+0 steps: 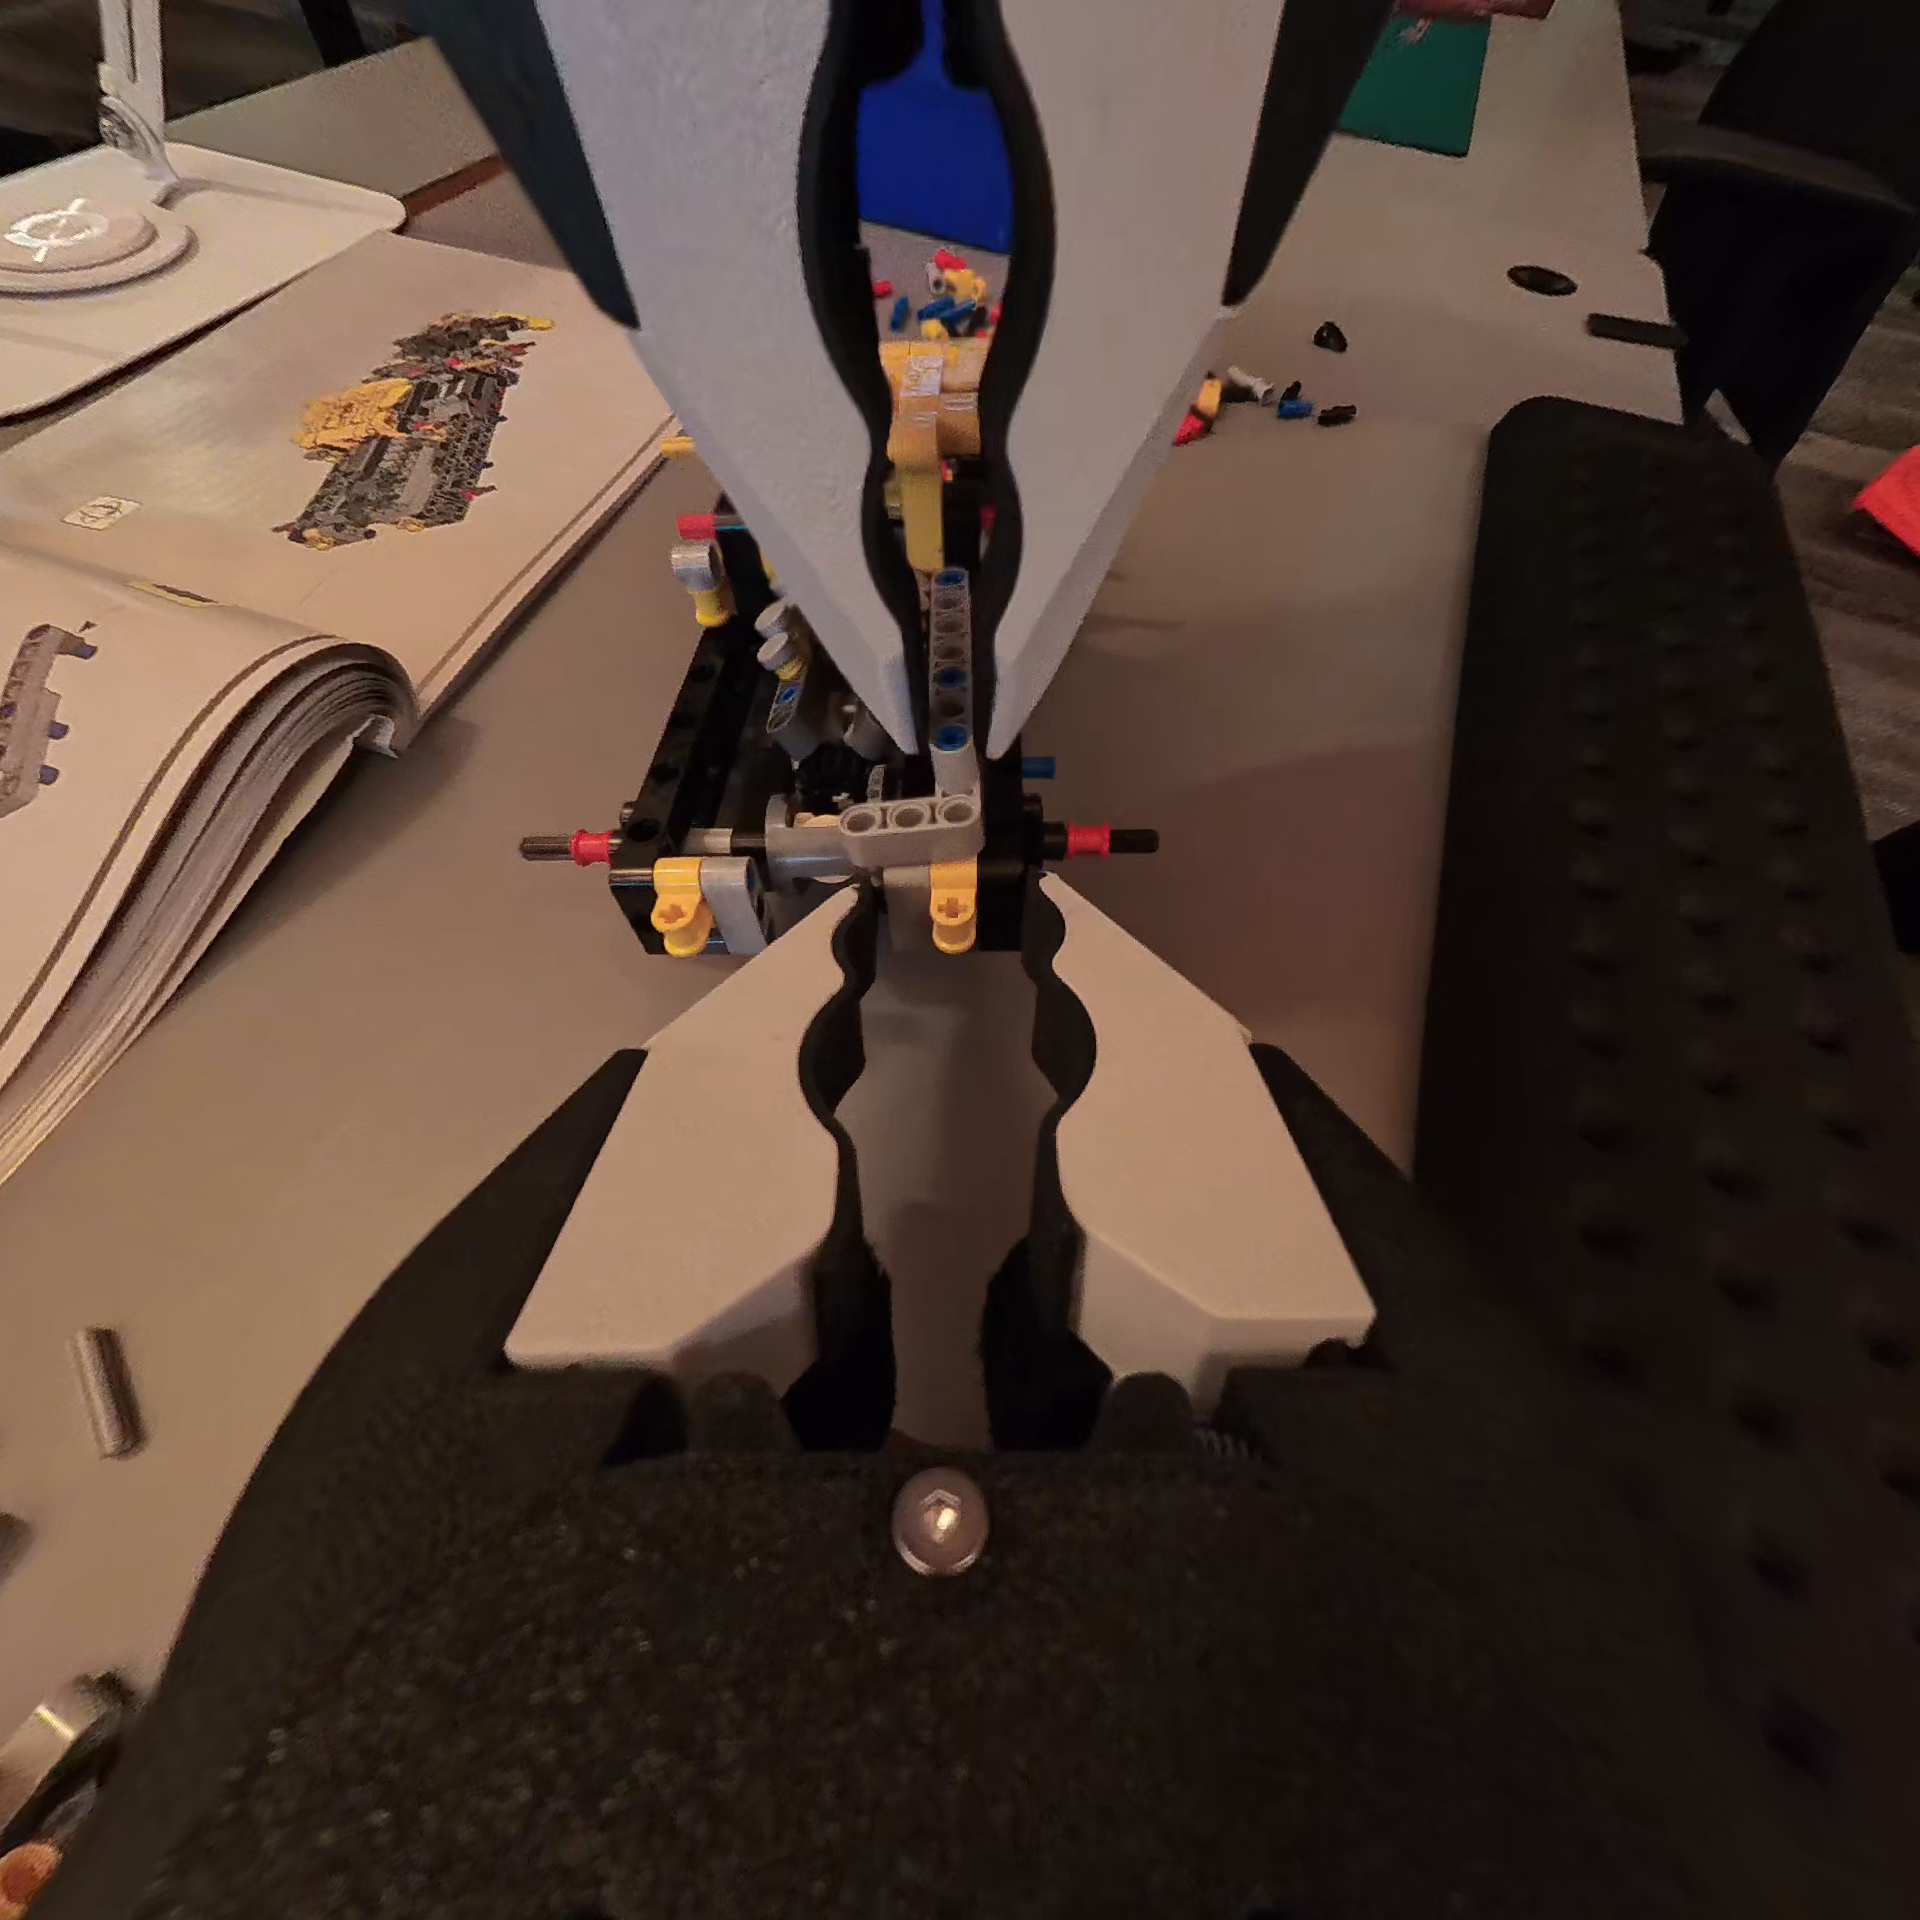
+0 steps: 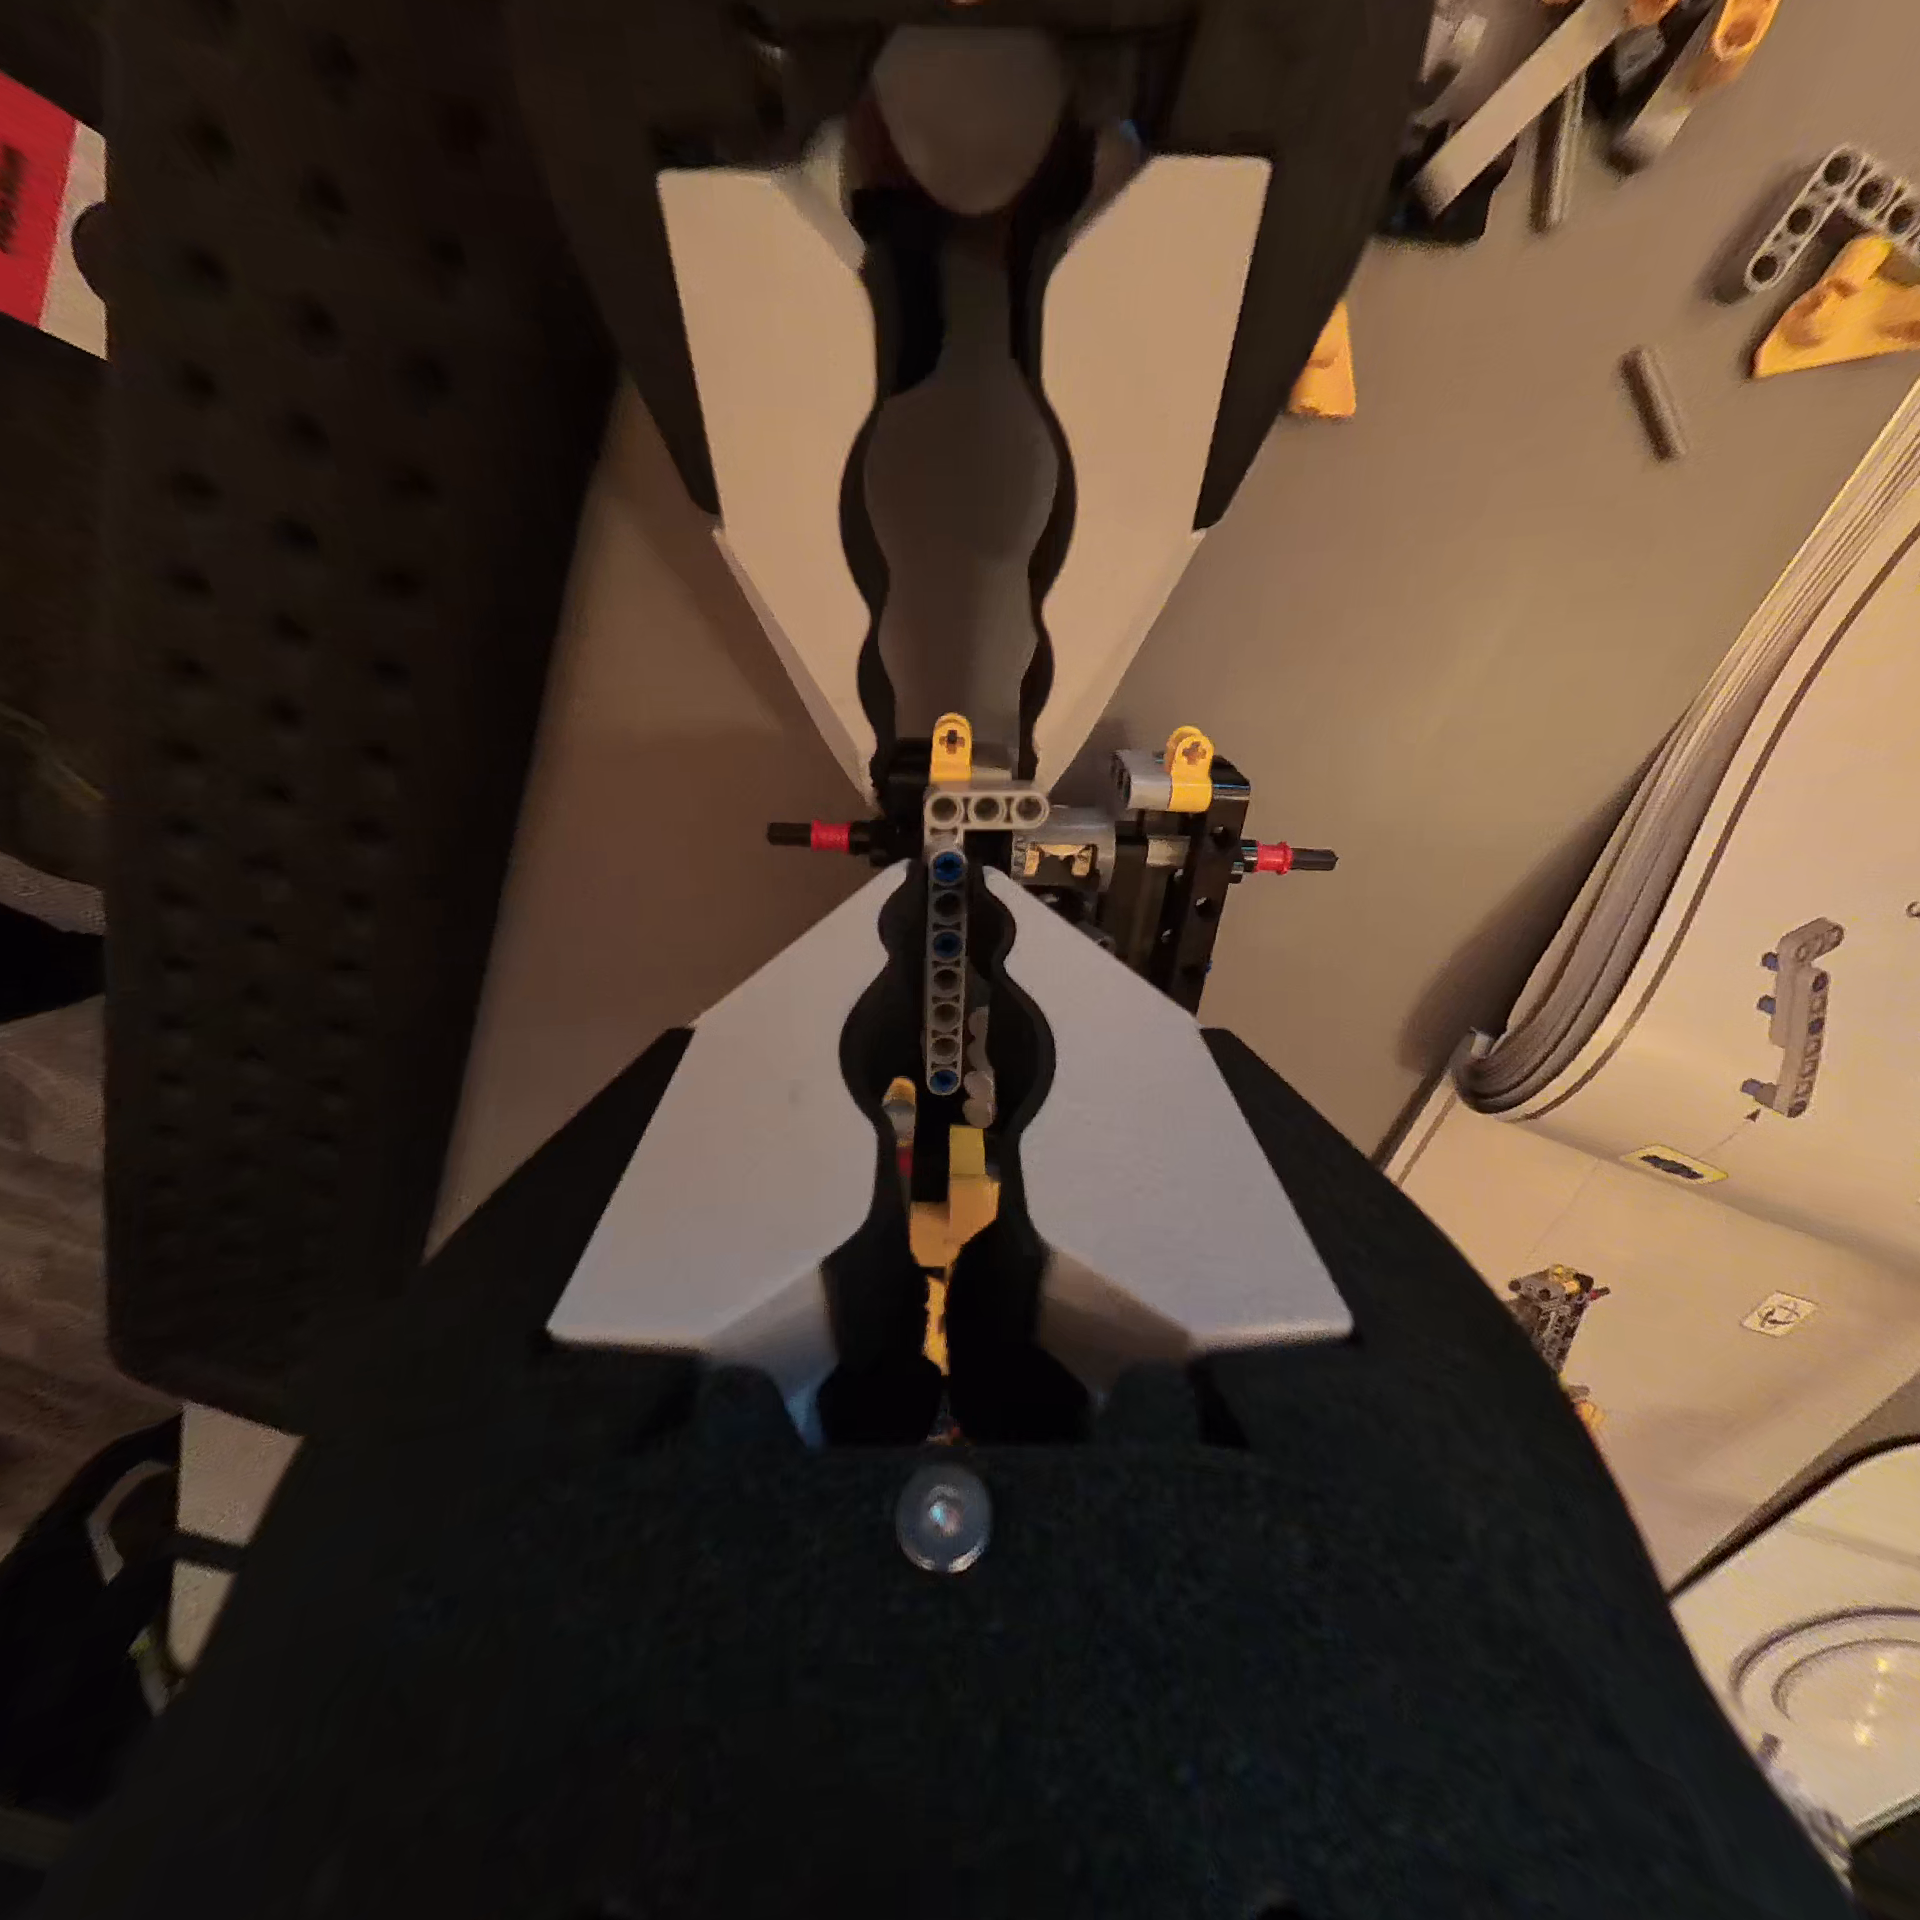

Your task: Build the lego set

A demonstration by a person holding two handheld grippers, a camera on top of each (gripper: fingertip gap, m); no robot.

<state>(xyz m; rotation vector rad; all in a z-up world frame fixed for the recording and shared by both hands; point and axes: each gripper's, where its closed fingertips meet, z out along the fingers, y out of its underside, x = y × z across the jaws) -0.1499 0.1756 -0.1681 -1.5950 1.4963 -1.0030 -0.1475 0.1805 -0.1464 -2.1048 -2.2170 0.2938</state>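
Note:
The lego model [image 1: 707,748] is a black frame with red-bushed axles and yellow connectors, lying on the grey table. My left gripper [image 1: 951,894] is shut on the model's near end, its tips on either side of a yellow connector [image 1: 954,904]. My right gripper [image 1: 954,748] comes from the far side and is shut on a grey L-shaped beam [image 1: 948,644] with blue pins, which rests on the model's top. In the right wrist view the right gripper [image 2: 951,878] holds the beam [image 2: 945,966], and the left gripper [image 2: 956,784] clamps the model [image 2: 1174,914].
An open instruction booklet [image 1: 312,468] lies left of the model and also shows in the right wrist view [image 2: 1662,935]. Loose small pieces [image 1: 1268,400] lie behind the model. A grey axle [image 1: 104,1392] and a white round-based stand [image 1: 94,229] lie left. Grey and yellow parts [image 2: 1818,260] lie near the booklet. My left and right fingertips are right by each other. The left tips stand about 15 cm off the grey axle [image 1: 104,1392]. Look for it in the right wrist view [image 2: 1658,396] too.

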